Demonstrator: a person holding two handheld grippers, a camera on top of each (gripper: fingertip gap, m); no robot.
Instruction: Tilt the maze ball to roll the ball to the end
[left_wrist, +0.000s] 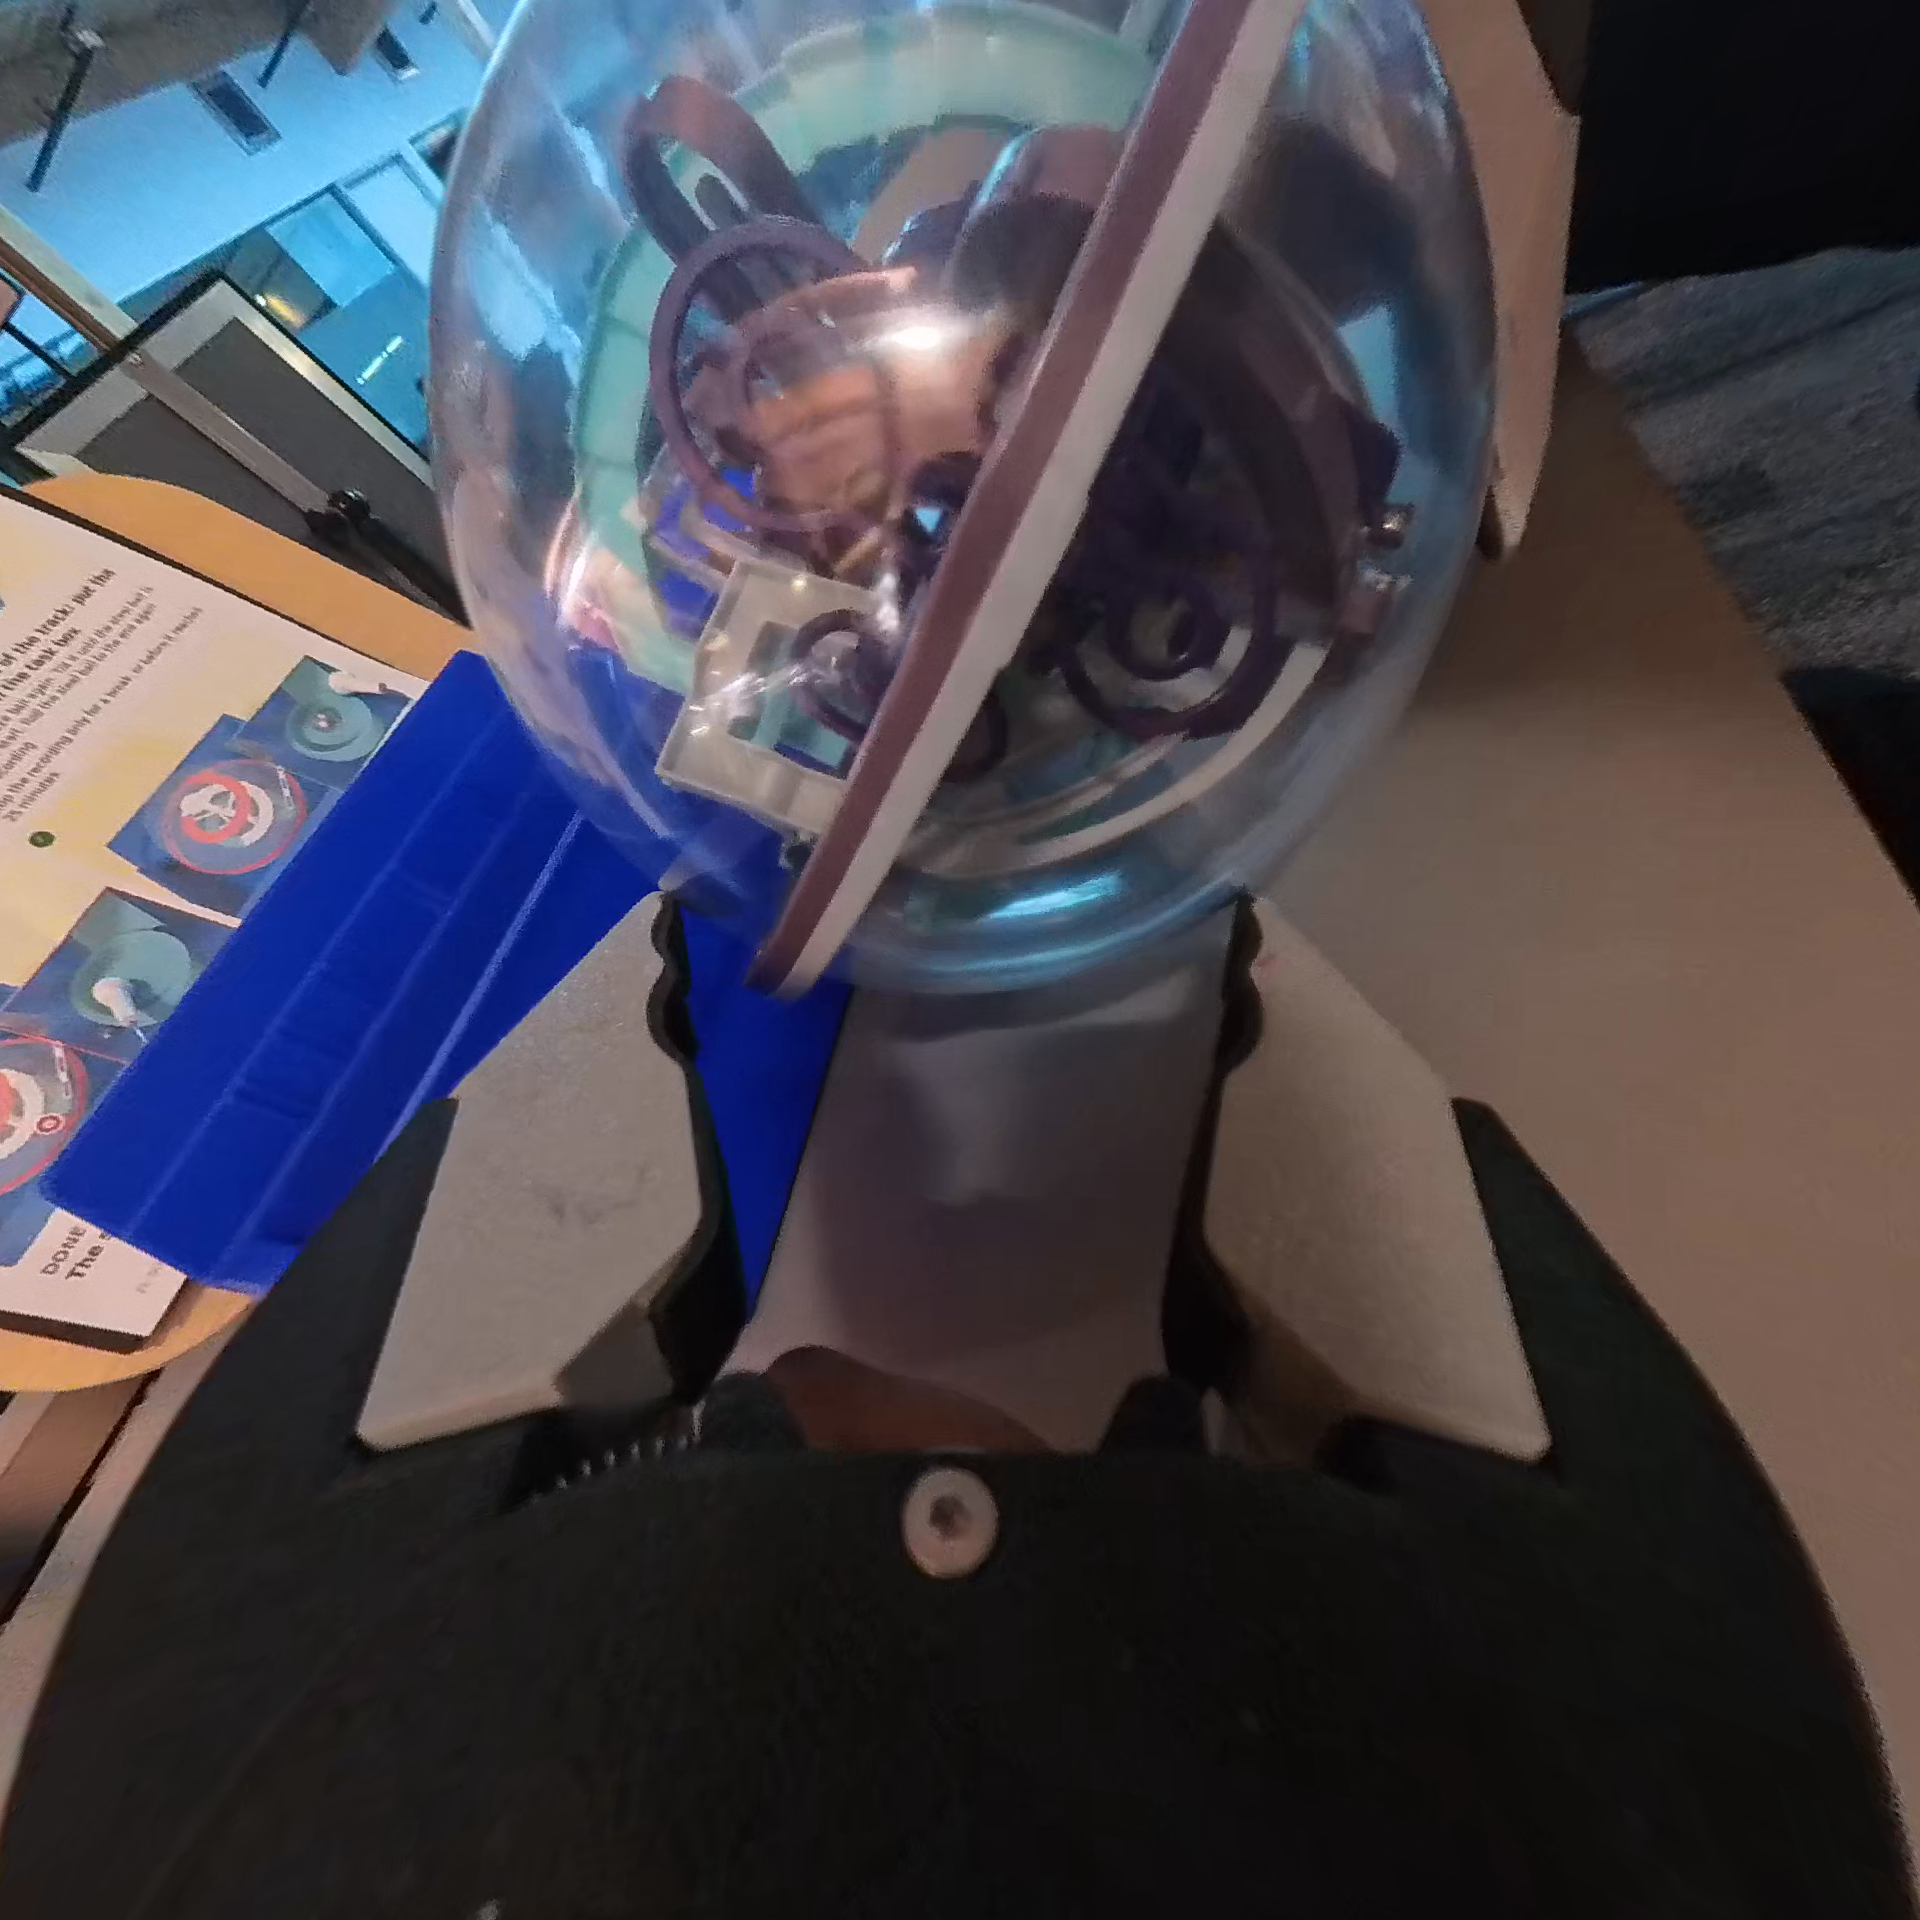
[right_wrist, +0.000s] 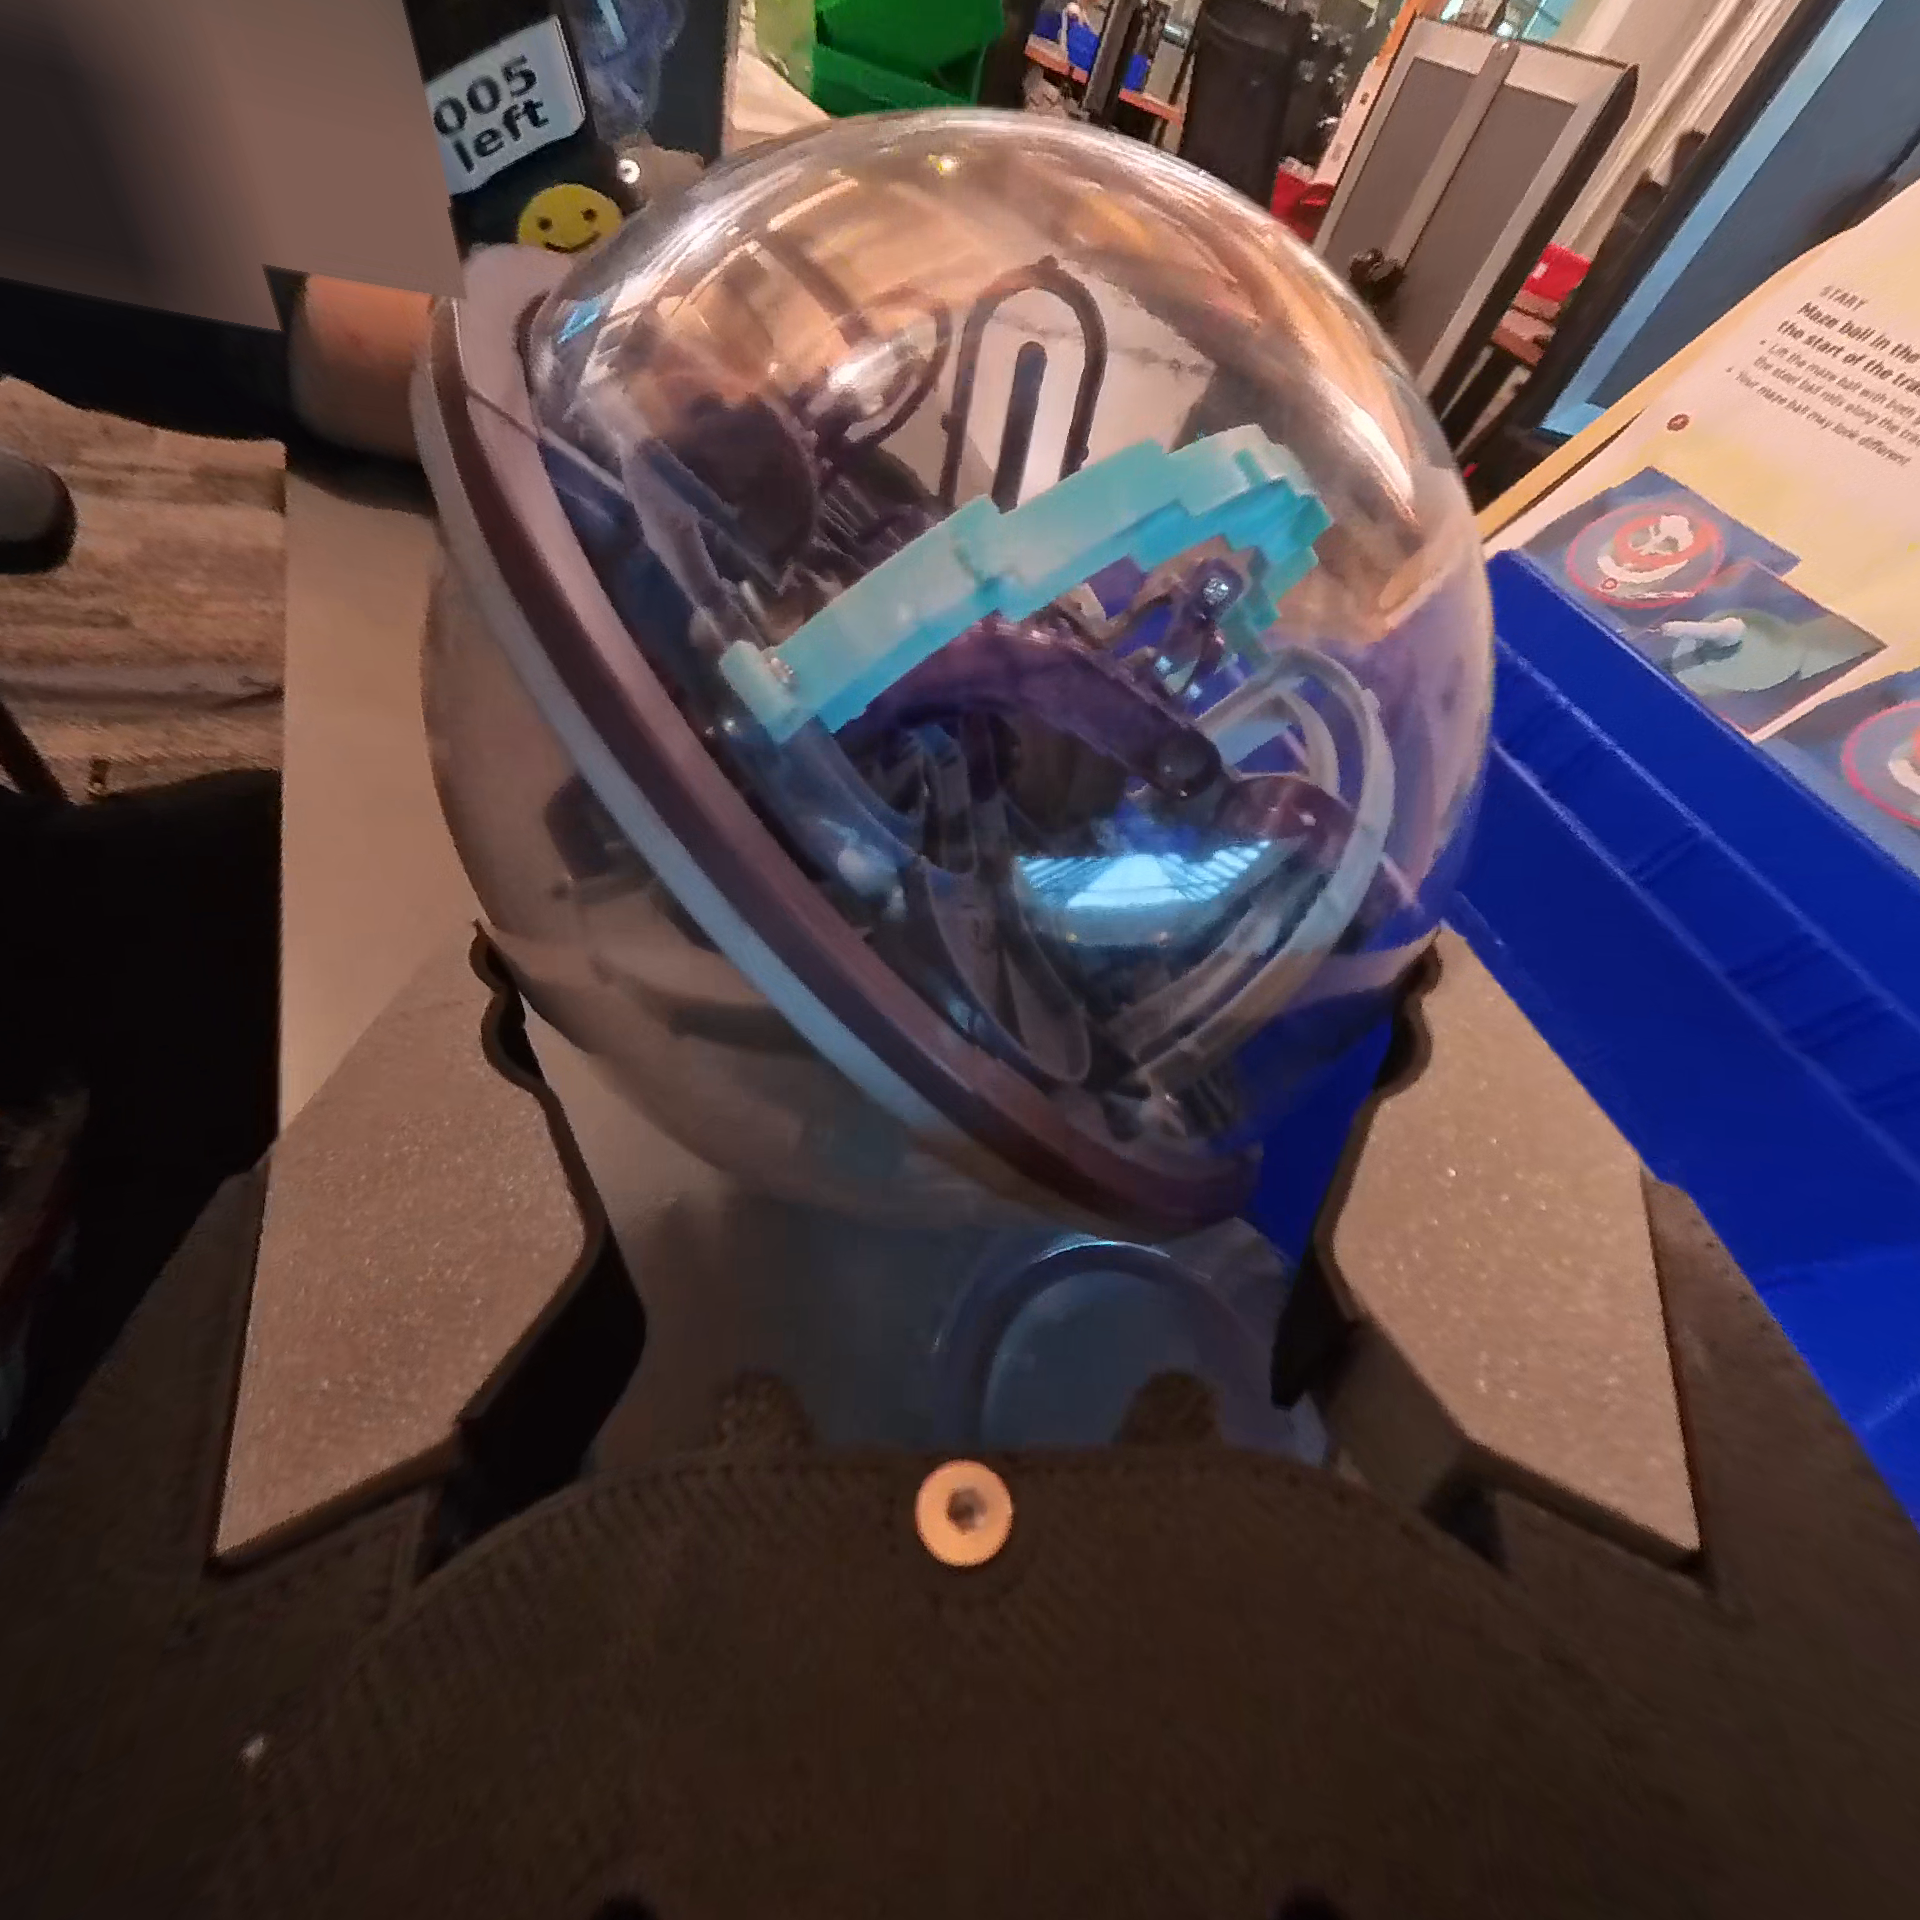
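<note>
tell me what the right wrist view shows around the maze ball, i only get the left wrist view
Observer: The right hand-held gripper has its fingers flanking the clear plastic maze ball low on both sides.
Operator: anything under it
Observer: A round blue disc shows beneath it, between those fingers.
Operator: see my hand-held gripper there
Observer: The left hand-held gripper shows behind the ball, upper left, bearing a yellow smiley sticker.
</note>
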